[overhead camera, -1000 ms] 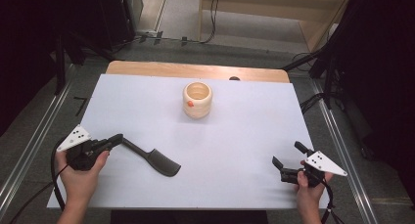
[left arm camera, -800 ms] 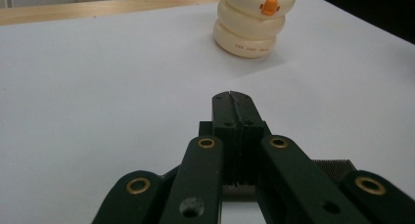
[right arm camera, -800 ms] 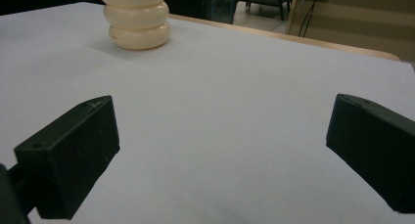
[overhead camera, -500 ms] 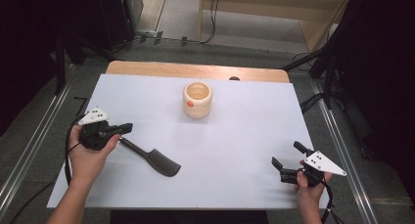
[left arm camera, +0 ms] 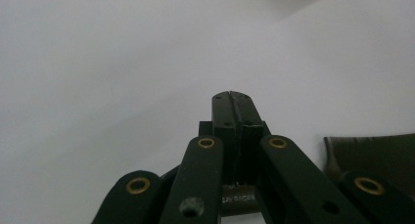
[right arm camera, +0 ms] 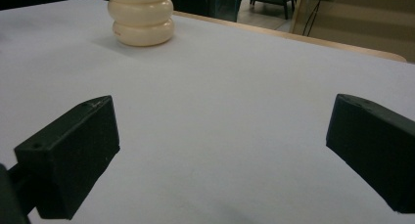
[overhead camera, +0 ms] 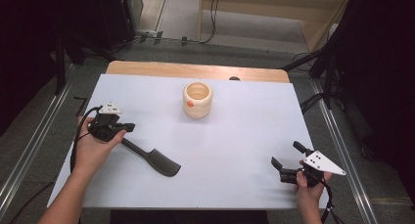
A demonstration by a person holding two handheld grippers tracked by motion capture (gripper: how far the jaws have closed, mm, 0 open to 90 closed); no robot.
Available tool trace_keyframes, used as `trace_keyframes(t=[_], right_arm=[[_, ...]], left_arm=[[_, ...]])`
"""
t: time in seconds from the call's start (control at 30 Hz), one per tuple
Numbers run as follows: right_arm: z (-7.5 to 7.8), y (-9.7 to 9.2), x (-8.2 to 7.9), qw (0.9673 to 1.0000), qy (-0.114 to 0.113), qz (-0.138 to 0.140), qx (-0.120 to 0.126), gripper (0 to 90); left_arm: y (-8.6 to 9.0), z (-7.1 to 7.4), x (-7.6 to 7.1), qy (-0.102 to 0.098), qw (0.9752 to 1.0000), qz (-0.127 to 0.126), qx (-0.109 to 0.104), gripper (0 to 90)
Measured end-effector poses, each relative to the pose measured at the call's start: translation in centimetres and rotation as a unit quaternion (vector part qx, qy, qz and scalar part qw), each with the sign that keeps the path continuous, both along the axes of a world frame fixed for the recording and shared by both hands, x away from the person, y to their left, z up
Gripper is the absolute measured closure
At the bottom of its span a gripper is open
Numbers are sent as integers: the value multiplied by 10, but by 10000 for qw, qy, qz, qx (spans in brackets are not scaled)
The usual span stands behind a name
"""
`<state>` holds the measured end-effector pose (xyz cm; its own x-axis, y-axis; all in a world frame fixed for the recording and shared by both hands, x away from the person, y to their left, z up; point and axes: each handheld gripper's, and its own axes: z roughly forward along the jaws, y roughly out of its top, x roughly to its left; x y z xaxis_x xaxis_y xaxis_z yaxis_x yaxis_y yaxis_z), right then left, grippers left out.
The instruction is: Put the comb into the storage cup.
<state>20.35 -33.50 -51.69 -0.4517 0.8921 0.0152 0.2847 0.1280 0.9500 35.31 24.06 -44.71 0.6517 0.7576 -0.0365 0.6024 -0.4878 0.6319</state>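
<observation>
A: How are the jaws of the left gripper (overhead camera: 128,127) seen?

B: They are seen pressed together in the left gripper view, with nothing visible between their tips. From the high view, the handle end of a flat black plastic spatula (overhead camera: 157,159) is met right at those jaws; whether it is actually clamped cannot be told.

A: And where is the spatula placed?

B: It is laid flat on the white worktop (overhead camera: 244,131), its handle angled up toward the left gripper and its broad blade pointed toward the near middle. A corner of the blade is caught at the lower right of the left gripper view.

A: The right gripper (overhead camera: 287,161)?

B: Its jaws are held wide apart and nothing is gripped; it is kept low over the worktop's near right corner.

A: Anything farther out?

B: A cream ribbed round cup with an orange spot (overhead camera: 197,100) is stood upright near the far middle, well apart from both grippers.
</observation>
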Motion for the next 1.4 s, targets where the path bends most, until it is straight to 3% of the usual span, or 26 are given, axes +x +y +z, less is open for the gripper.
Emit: trace_keyframes(t=[0.03, 0.2, 0.27, 0.4, 0.57, 0.97, 1.4], right_arm=[[0, 0, 0, 10000, 16, 1, 0, 0], [0, 1, 0, 10000, 18, 9, -13, 0], [0, 1, 1, 10000, 25, -1, -20, 0], [0, 1, 1, 10000, 27, 0, -14, 0], [0, 1, 1, 10000, 43, -5, -22, 0], [0, 1, 1, 10000, 28, 14, -38, 0], [0, 2, 1, 10000, 46, -3, -57, 0]], left_arm=[[0, -4, 1, 64, 9999, -4, 138, 900], [0, -9, 3, 140, 9991, -62, 384, 900], [1, -16, 6, 192, 9979, -39, 618, 900], [2, -21, 8, 335, 9970, -82, 694, 900], [2, -25, 4, 371, 9959, -111, 819, 900], [18, -30, -19, 342, 9969, -119, 704, 900], [18, -31, -48, 366, 9967, -338, 639, 900]])
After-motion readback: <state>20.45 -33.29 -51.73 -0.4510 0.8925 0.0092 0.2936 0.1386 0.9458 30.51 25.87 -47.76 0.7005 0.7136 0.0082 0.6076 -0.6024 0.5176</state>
